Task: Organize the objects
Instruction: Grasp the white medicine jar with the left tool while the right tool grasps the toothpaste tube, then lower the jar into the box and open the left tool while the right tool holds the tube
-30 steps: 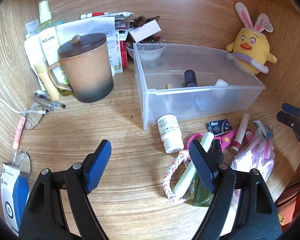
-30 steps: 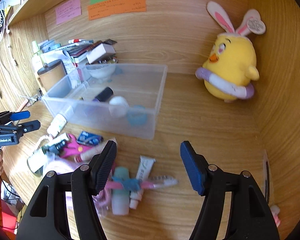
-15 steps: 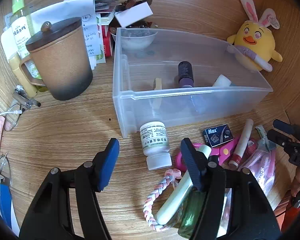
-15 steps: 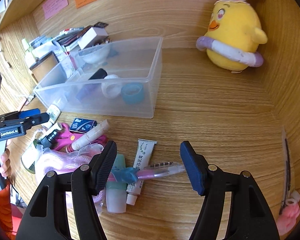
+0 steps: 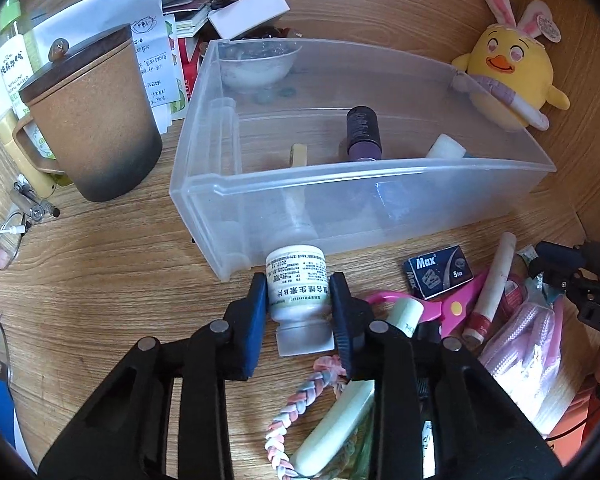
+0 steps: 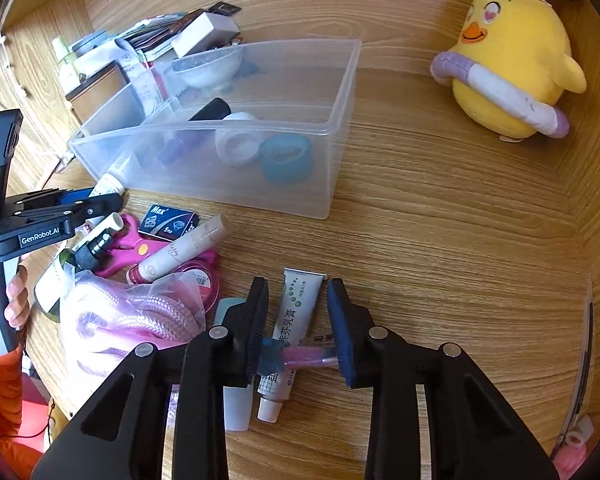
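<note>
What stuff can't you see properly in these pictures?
- Left wrist view: the green bottle is mostly covered by the left claw, shut on the white pill bottle.
- Left wrist view: the bowl behind the clear bin is blurred by its wall; contents unclear.
- Right wrist view: the pink toothbrush lies between the right claw pads; its ends are hidden, and the tube print is too small.

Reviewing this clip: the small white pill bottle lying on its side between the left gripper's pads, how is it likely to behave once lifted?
The white pill bottle looks like rigid plastic, so it probably will not deform under the left gripper, whose pads have just closed onto its sides. Its smooth round wall may let it swivel or slip. Small, it is likely light. Released on the desk, it could roll.
</note>
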